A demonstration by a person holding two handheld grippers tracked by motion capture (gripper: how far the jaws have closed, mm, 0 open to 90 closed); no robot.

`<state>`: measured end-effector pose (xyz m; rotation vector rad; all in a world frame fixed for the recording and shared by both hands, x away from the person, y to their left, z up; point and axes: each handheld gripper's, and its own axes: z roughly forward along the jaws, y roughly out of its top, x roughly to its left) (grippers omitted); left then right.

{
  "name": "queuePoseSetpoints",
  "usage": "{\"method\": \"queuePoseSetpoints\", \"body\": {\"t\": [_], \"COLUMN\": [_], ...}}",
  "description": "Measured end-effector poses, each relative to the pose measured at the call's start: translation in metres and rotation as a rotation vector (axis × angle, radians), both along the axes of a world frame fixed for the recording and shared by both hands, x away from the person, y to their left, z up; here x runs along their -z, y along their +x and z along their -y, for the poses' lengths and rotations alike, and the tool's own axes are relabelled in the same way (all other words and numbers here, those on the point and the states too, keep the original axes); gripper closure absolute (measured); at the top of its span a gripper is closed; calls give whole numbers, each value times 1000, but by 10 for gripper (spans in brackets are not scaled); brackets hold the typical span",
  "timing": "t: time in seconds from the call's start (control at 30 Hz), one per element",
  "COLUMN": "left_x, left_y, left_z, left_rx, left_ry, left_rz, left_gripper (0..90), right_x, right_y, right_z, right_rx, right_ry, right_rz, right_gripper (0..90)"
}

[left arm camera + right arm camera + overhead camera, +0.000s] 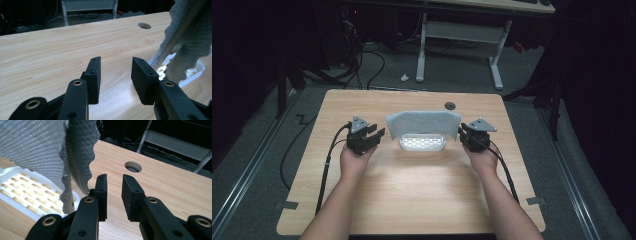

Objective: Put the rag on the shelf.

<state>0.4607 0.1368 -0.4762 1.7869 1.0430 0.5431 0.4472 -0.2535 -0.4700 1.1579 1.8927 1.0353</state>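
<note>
So there's a white slotted basket (422, 142) sitting on the wooden table (412, 200), a bit behind the table's middle. It's a shallow tray-type thing with rows of slots in the floor, and nothing seems to lie flat inside it. A grey cloth (423, 123) stands draped over the basket's back edge, kind of like a curved screen, with its lower edge dropping toward the basket. The cloth's long axis runs left to right across the table, same as the basket's, and both ends curl forward toward the person. In the right gripper view the cloth hangs over a thin rod, right above the basket's corner.

The left gripper (371, 134) is just off the basket's left end, jaws spread with nothing between them, only bare table in the gap. The right gripper (463, 132) is just beside the basket's right end, right next to the cloth's edge, jaws also apart and not pinching anything. The round hole (450, 106) in the table sits behind the basket, a bit to its right.
</note>
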Motion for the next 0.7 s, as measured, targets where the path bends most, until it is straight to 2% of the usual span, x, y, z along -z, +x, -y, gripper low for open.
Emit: {"method": "queuePoseSetpoints", "body": {"t": [0.13, 0.33, 0.47, 0.57, 0.6, 0.7], "left_x": [0, 3, 2, -1, -2, -5], "left_y": [-3, -8, -12, -15, -16, -23], "left_z": [-7, -18, -23, -27, -28, -30], "left_rx": [-9, -23, -26, -19, -12, -8], "left_ry": [-7, -5, 12, -2, -5, 30], "left_rz": [13, 10, 17, 19, 16, 36], "left_gripper": [608, 606, 603, 595, 589, 568], "right_x": [-1, -4, -6, -6, -6, -9], "right_y": [-3, -8, -12, -16, -17, -22], "right_z": [3, 9, 12, 15, 15, 15], "right_rx": [2, 4, -3, -1, 2, -7], "right_ry": [-2, 6, 12, 18, 7, -4], "right_rz": [3, 9, 23, 24, 22, 24], "right_gripper": [754, 746, 741, 732, 721, 696]}}
